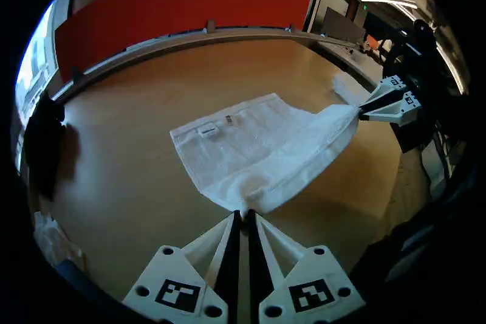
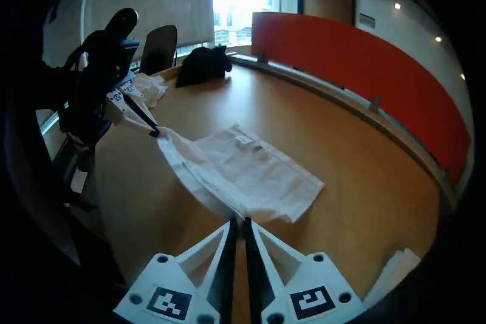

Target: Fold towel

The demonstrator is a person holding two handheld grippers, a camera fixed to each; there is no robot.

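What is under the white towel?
Under the towel, where it lies flat, is the wooden table; the left gripper and right gripper hold its near edge raised. Anything beneath the cloth is hidden.

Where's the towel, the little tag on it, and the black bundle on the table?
towel [image 1: 267,148], left gripper view, its flat middle.
tag [image 1: 208,131], left gripper view, centre of the white patch.
black bundle [image 2: 203,64], right gripper view, its middle.
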